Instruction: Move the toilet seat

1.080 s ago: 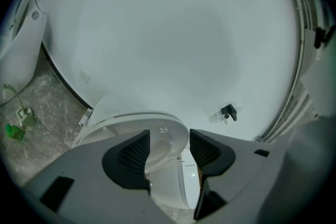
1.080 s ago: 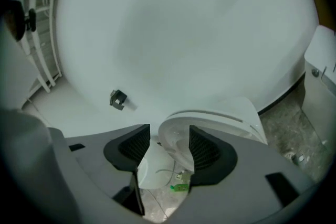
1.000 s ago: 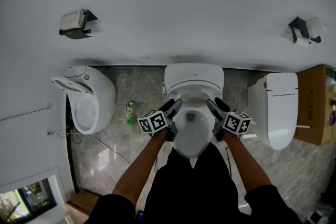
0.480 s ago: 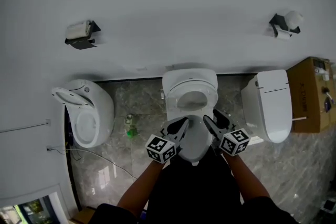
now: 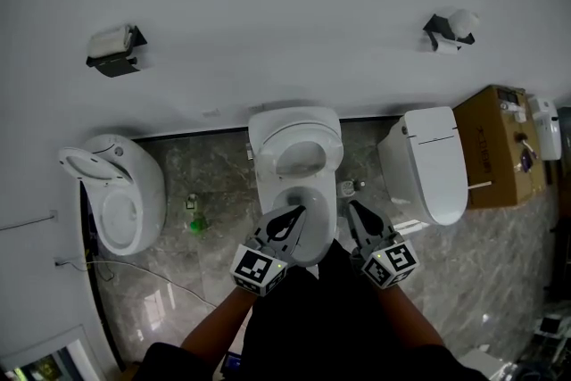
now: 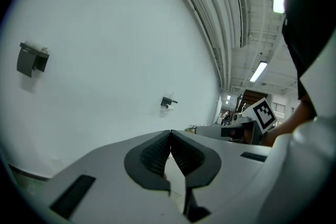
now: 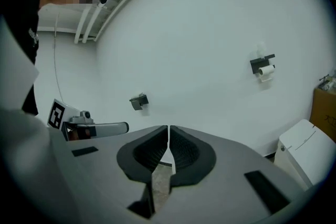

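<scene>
The white middle toilet (image 5: 295, 125) stands against the wall, and its seat ring (image 5: 272, 158) looks tipped up toward the tank. My left gripper (image 5: 287, 221) hovers over the bowl's near left edge, shut and holding nothing. My right gripper (image 5: 356, 213) is off the bowl's right side. Its jaws have just been closing and nothing is between them. In the left gripper view the left gripper (image 6: 170, 134) points at the bare white wall. The right gripper (image 7: 168, 129) does the same in its own view. Neither gripper touches the toilet.
A second toilet (image 5: 111, 192) with its lid up stands at left, and a closed one (image 5: 424, 165) at right beside a cardboard box (image 5: 500, 143). Paper holders (image 5: 111, 49) (image 5: 449, 29) hang on the wall. A small green thing (image 5: 198, 226) and a cable lie on the marble floor.
Both grippers have drawn back from the sides of the bowl toward me and risen. Their open jaws have closed on nothing. The seat ring now shows tilted up.
</scene>
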Motion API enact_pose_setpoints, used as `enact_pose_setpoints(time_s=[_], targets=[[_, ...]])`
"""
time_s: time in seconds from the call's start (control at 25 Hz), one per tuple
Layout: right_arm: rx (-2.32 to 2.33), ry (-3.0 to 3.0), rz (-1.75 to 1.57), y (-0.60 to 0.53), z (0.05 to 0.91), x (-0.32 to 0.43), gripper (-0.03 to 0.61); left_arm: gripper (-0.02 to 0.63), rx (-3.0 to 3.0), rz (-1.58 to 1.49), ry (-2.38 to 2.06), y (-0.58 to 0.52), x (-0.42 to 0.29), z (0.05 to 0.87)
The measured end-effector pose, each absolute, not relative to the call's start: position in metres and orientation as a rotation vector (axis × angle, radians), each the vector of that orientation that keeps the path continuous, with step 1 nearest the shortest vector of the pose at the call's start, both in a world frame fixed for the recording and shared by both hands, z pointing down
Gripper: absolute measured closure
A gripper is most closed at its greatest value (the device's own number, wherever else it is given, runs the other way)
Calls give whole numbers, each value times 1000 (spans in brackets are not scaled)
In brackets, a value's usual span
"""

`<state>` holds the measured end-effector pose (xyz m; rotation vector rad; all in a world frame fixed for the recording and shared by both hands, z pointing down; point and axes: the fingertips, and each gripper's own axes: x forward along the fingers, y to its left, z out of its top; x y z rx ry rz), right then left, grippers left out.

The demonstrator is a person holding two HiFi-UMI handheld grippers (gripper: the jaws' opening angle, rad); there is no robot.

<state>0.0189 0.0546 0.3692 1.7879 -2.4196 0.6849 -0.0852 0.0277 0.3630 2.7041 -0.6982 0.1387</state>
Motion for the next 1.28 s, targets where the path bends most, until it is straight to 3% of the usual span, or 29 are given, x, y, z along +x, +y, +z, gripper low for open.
enact_pose_setpoints(time_s=[0.48, 1.0, 1.28], targets=[[1737, -2474, 546, 110, 328, 3, 545, 598, 2595, 163, -914, 97, -89, 341], [1731, -2523, 403, 260, 303, 58, 549, 598, 2578, 116, -1114, 244, -20, 308], [1772, -2572, 360, 323, 289, 67, 549, 598, 2551, 105, -1222, 313, -20, 304]])
